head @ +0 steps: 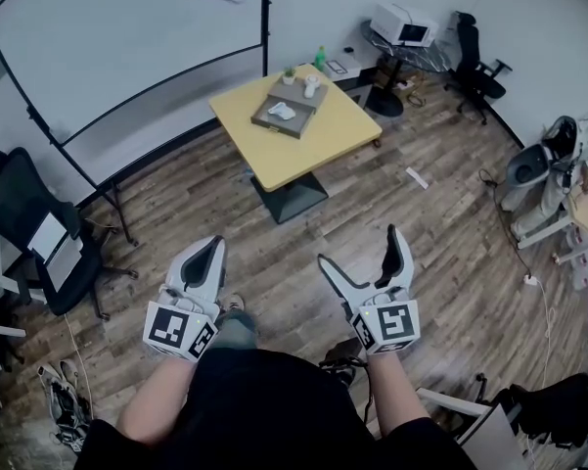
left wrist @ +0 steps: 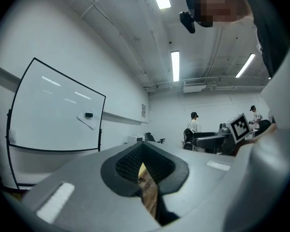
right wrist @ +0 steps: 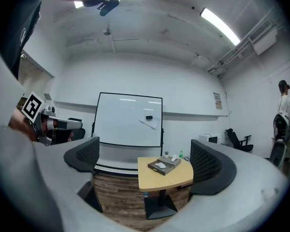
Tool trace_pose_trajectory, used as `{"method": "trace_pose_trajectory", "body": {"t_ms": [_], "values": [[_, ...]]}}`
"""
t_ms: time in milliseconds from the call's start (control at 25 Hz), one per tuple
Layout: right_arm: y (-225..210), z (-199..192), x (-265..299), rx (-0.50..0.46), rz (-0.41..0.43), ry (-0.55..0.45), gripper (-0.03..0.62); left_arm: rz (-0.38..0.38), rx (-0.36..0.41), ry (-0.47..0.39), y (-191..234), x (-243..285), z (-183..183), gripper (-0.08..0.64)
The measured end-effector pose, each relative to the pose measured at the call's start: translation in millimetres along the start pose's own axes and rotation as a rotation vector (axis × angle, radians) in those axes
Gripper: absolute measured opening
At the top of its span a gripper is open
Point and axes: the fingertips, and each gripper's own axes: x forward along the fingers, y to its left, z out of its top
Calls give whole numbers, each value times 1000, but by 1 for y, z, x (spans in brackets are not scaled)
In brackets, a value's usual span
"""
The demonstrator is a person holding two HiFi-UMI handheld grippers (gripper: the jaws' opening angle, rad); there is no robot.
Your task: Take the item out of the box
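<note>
A yellow table (head: 323,135) stands across the room, well ahead of both grippers. On it lies a shallow grey box (head: 276,121) with a white item (head: 282,112) inside. Beside it, a second grey tray (head: 295,95) carries a white object (head: 311,86). In the right gripper view the box (right wrist: 159,167) and item (right wrist: 160,165) show between the jaws, far off. My left gripper (head: 208,249) is held low over the floor, its pads (left wrist: 135,161) together and nothing in them. My right gripper (head: 359,246) is beside it, its jaws spread wide and empty (right wrist: 145,161).
A whiteboard (head: 117,37) on a stand is at the left of the table. A black chair (head: 29,223) sits at the left wall. A printer on a cart (head: 403,23) and an office chair (head: 474,57) are at the back. Wood floor (head: 303,253) lies between me and the table.
</note>
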Motion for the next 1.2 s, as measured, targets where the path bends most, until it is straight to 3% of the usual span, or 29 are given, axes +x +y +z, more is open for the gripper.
{"method": "trace_pose_trajectory", "body": {"t_ms": [400,920,1200], "values": [[-46,-30,112,32,-43,-11,597,-45,-17,-18,80,114,-34,0],[-125,16,406,-68,-162,44,595,-151,-71,-15,293,363,-25,0],[-147,13,504,-125,-144,140,594,-177,-87,-11,363,449,-28,0]]}}
